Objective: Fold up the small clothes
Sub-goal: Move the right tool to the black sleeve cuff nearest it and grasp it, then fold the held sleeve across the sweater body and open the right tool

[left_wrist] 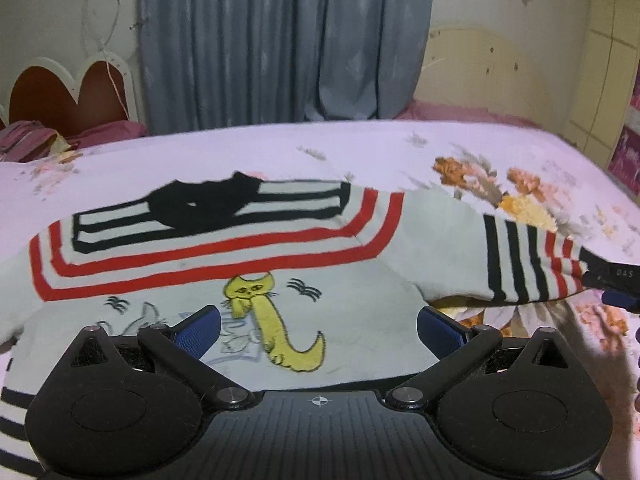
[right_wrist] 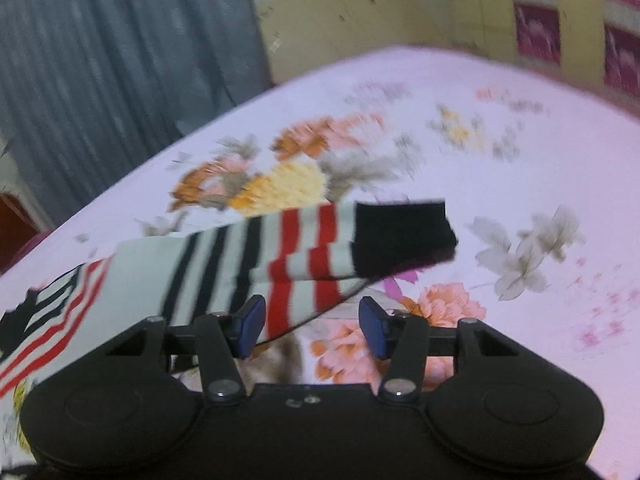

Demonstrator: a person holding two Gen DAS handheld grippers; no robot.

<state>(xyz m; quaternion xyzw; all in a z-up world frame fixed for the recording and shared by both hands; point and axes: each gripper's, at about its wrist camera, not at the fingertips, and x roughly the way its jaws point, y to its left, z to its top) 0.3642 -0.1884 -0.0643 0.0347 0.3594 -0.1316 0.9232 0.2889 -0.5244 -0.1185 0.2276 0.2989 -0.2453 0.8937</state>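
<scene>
A small white sweater (left_wrist: 352,300) with red and black stripes and a yellow cat lies flat on the bed, collar away from me. My left gripper (left_wrist: 318,326) is open and hovers over the sweater's chest. The right sleeve (right_wrist: 256,260) stretches out to the right and ends in a black cuff (right_wrist: 400,236). My right gripper (right_wrist: 312,326) is open just in front of that sleeve, its left pad (right_wrist: 250,324) over the striped edge; the view is blurred. It shows at the sleeve cuff in the left wrist view (left_wrist: 616,280).
The bed has a pink floral sheet (left_wrist: 500,148). A grey curtain (left_wrist: 280,40) hangs behind it. A heart-shaped headboard (left_wrist: 68,92) and pillows stand at the far left. A cream wardrobe (left_wrist: 600,60) stands on the right.
</scene>
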